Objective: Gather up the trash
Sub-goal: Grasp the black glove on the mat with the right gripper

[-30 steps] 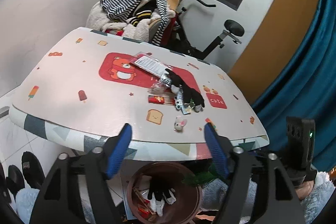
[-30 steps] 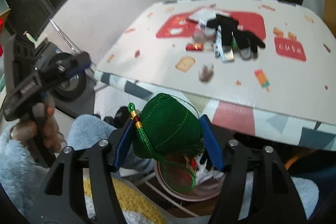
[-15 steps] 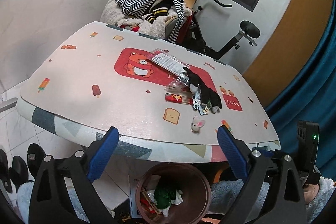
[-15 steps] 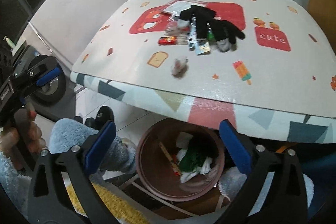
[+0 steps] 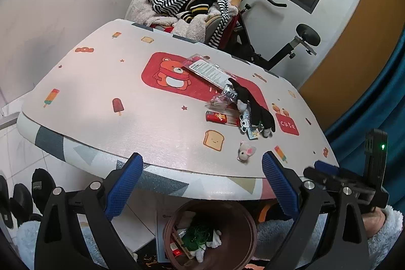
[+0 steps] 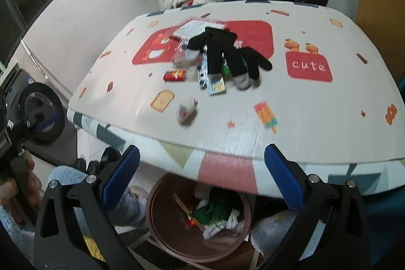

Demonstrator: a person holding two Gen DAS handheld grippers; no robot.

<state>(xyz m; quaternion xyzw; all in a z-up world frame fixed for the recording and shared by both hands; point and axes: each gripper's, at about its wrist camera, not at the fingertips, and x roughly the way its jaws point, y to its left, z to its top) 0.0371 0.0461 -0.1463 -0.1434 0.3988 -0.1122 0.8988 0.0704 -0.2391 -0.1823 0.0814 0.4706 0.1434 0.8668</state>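
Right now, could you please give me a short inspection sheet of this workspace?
Surface: table with a cartoon-print mat.
Job's things: brown bin below the table edge, holding a green net ball; black gloves, red wrapper, clear packet and small plush mouse on the mat.
Clutter: clothes pile behind.
Grippers: left gripper and right gripper both open, empty.
Cables: nothing seen.
Surroundings: exercise bike, blue curtain.
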